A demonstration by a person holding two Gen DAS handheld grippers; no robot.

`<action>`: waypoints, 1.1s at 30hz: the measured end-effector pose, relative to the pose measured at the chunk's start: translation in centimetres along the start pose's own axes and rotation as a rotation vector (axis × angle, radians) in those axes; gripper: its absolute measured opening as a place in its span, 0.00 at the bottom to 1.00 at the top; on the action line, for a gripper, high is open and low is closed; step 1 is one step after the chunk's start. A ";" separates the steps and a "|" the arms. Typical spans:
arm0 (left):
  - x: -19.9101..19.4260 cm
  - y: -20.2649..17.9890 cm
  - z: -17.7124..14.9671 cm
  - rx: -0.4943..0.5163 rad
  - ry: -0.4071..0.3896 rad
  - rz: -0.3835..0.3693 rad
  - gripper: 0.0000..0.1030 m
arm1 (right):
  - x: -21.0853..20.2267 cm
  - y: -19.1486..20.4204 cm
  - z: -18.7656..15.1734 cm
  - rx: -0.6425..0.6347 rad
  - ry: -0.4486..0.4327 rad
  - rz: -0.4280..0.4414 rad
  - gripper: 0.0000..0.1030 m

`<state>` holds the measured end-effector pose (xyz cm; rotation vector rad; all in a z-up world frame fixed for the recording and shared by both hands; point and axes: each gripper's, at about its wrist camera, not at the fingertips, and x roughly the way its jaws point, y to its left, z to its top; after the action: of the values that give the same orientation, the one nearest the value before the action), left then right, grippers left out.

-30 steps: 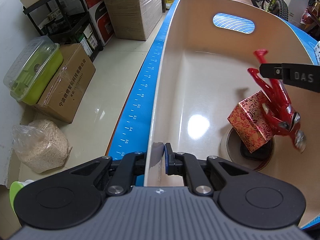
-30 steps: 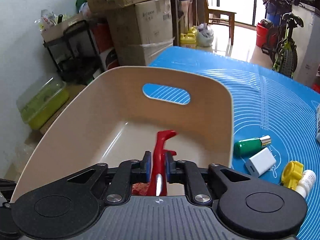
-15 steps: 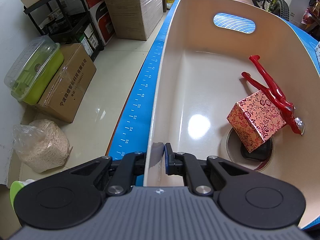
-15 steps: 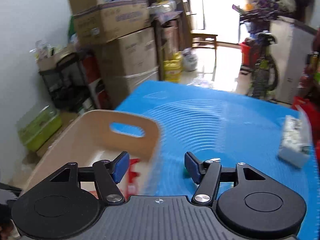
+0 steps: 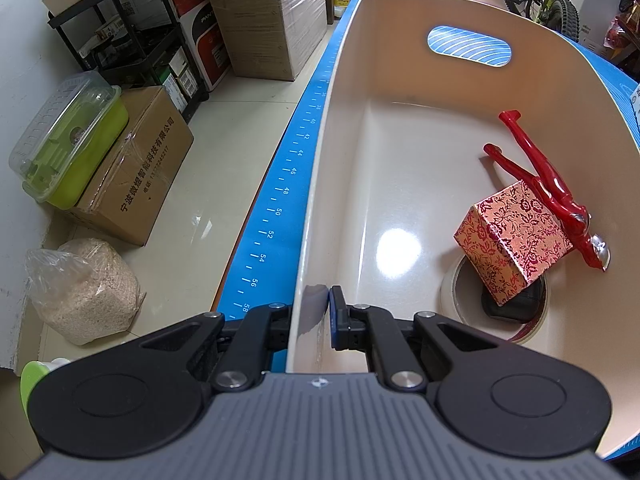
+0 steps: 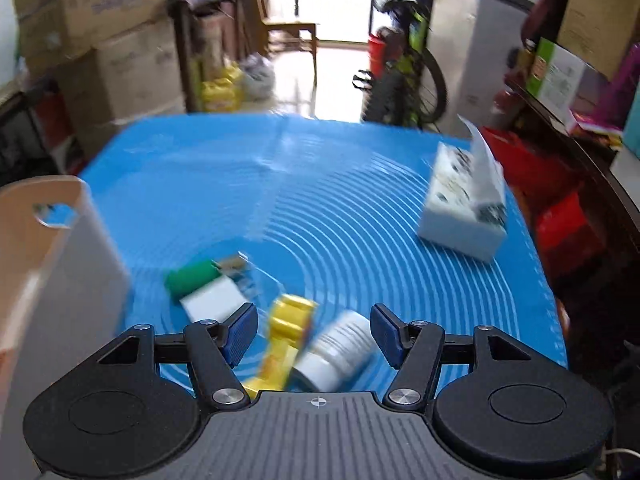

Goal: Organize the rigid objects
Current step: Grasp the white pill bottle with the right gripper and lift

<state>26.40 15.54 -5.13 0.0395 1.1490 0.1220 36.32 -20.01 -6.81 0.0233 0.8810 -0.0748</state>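
The right gripper [image 6: 312, 334] hangs with jaws wide and empty, the light, stiff, slick white bottle [image 6: 336, 354] between them, best pinched across its round body.

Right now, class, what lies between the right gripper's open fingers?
In the right wrist view, the right gripper frames a yellow plastic piece and a white bottle on the blue mat, untouched.

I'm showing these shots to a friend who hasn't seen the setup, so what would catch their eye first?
Probably the beige bin, its near wall clamped by the left gripper, with a red patterned gift box and a glossy red hand tool leaning together at its right side. Then the bright blue mat, where the open right gripper hovers over a yellow piece and a white bottle.
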 end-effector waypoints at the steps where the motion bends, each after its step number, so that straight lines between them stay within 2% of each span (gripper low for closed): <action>1: 0.0 0.0 0.0 0.000 0.000 0.000 0.12 | 0.5 -0.4 -0.2 0.009 0.019 -0.009 0.68; 8: 0.0 0.0 0.0 0.001 0.000 0.000 0.12 | 2.9 -2.3 -0.8 0.095 0.069 -0.014 0.66; 15: 0.0 0.1 -0.1 0.002 0.000 0.002 0.12 | 5.1 -2.1 -1.2 0.135 0.102 0.002 0.65; 17: 0.0 0.0 -0.1 0.002 0.000 0.003 0.12 | 5.7 -2.1 -1.5 0.139 0.121 0.003 0.59; 19: 0.0 0.0 -0.1 0.001 0.000 0.002 0.12 | 5.6 -2.1 -1.6 0.138 0.115 -0.001 0.43; 22: 0.0 0.1 -0.1 0.002 0.000 0.003 0.12 | 5.3 -2.2 -1.8 0.140 0.118 -0.005 0.43; 25: 0.0 0.0 -0.1 0.001 0.000 0.002 0.12 | 3.7 -2.2 -1.6 0.132 0.076 -0.020 0.43; 27: 0.0 0.0 -0.1 -0.001 0.000 0.002 0.12 | 1.8 -1.8 -1.0 0.121 0.013 -0.018 0.43; 33: 0.0 0.0 -0.1 0.001 0.000 0.002 0.12 | -4.2 1.8 0.9 0.098 -0.153 0.143 0.43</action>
<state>26.33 15.58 -5.13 0.0411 1.1493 0.1235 34.52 -18.03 -3.00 0.1703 0.7206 0.0140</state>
